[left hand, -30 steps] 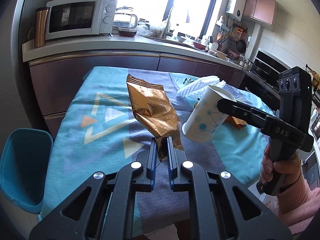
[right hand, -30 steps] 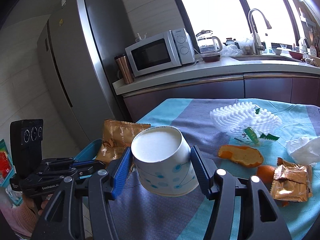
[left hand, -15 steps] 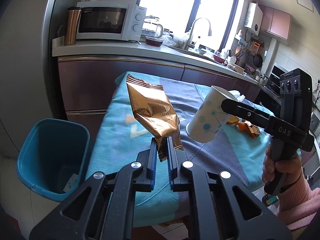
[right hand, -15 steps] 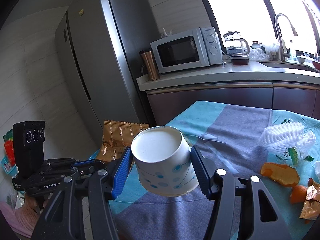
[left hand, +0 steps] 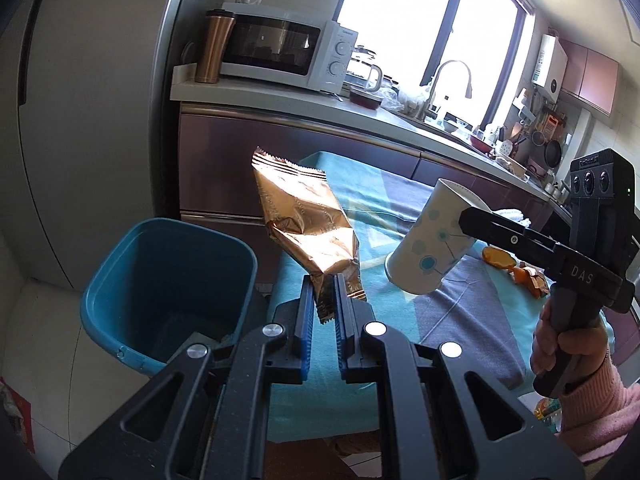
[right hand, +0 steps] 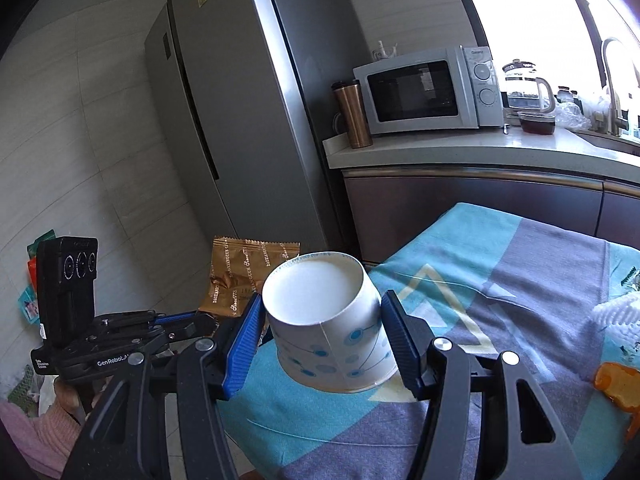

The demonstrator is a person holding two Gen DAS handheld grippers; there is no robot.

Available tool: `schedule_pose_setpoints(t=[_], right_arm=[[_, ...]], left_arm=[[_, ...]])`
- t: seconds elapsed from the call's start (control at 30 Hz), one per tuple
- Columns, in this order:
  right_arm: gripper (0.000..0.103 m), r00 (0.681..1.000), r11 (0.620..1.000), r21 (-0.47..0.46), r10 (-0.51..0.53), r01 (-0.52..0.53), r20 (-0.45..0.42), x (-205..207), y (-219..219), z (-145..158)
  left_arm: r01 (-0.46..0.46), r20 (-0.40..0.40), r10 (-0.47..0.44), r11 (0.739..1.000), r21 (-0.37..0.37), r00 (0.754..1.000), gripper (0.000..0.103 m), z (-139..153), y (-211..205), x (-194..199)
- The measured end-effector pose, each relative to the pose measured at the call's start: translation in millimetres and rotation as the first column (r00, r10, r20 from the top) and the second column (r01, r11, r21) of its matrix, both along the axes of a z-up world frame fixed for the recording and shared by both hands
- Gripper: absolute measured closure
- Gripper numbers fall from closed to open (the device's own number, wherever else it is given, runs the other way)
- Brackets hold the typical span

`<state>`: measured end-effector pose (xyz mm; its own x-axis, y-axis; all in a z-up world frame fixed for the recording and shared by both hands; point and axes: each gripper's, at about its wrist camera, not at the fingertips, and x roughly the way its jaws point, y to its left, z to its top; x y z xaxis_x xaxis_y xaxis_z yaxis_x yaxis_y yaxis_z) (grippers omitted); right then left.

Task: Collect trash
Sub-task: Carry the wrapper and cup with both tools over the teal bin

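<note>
Left wrist view: left tool (left hand: pixel 323 300) clamped on lower seam of gold snack wrapper (left hand: pixel 306 228), wrapper upright in air, above edge of surface (left hand: pixel 460 320) with teal-grey cloth. Blue bin (left hand: pixel 168 292) on floor just left of surface. Right tool (left hand: pixel 476 224) at right, gripping paper cup (left hand: pixel 432 252), cup tilted.

Right wrist view: right tool (right hand: pixel 322 340) clamped on paper cup (right hand: pixel 328 320), base toward camera, above surface (right hand: pixel 500 300) corner. Left tool (right hand: pixel 200 322) at left, holding wrapper (right hand: pixel 240 276). Orange peel (right hand: pixel 616 384) on cloth at right.
</note>
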<state>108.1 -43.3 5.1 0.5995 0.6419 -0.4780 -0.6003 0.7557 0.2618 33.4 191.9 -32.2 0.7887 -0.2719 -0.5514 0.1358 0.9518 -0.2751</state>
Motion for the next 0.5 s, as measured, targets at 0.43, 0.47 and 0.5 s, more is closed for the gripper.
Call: schedule_pose_setpoints(t=[0.43,0.47,0.5], right_arm=[[0.045,0.992,0.993,0.007,0.121,-0.121,-0.020,20,60,0],[0.045,0.991,0.992,0.008,0.128,-0.128,-0.022,21,64,-1],[0.045,0.990,0.991,0.010,0.137,-0.137,-0.026,23,69,-1]], left_arm=[[-0.139,-0.015,0.139,0.990,0.015,0.990,0.093,-6,60,0],[-0.147,-0.018,0.147,0.989,0.015,0.989,0.093,-8,63,-3],[-0.154,-0.021,0.155,0.988,0.017,0.988,0.093,-9,67,-2]])
